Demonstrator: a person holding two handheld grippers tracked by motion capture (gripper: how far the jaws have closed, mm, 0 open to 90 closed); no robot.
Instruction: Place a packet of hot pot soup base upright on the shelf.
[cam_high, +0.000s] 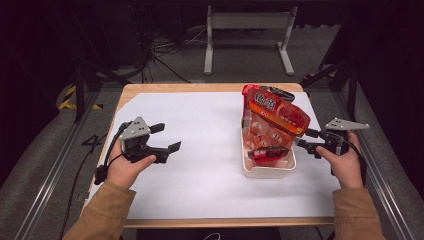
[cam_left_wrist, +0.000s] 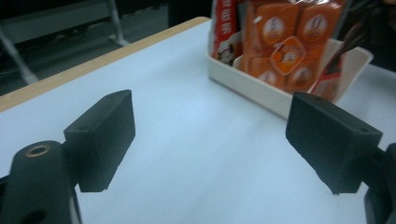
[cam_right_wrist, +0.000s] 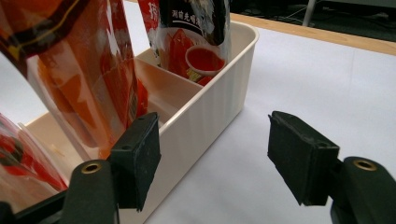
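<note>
— Jaws first: how do they stand on the left gripper (cam_high: 168, 140)?
— Wide apart, nothing between them. In the left gripper view the left gripper (cam_left_wrist: 210, 140) has only bare white sheet (cam_left_wrist: 187, 140) in the gap between its two black pads.
— Where is it?
— At the left side of the table (cam_high: 210, 88), held in the left hand (cam_high: 125, 167), low over the sheet (cam_high: 200, 165) and pointing right toward the bin (cam_high: 267, 171), well apart from it.
— And the bin?
— A cream plastic bin, right of centre on the sheet. Red and orange snack bags (cam_high: 274, 125) stand in it, tall enough to rise over its rim and leaning. From the left gripper view the bin (cam_left_wrist: 252, 86) sits ahead with orange packets (cam_left_wrist: 280, 51) stacked behind its near wall.
— Now the right side.
— The right hand (cam_high: 345, 165) holds the right gripper (cam_high: 301, 138) just beside the bin's right wall, pointing left at it. Its jaws are also spread wide, gripping nothing.
— Any contact?
— In the right gripper view the right gripper (cam_right_wrist: 215, 156) straddles the bin (cam_right_wrist: 210, 107) wall: one pad sits over the inside, close to a clear red bag (cam_right_wrist: 84, 79), the other outside over the sheet (cam_right_wrist: 303, 79). Whether the inner pad touches the bag, I cannot tell. A second bag (cam_right_wrist: 194, 32) stands at the far end, behind a divider (cam_right_wrist: 163, 77).
</note>
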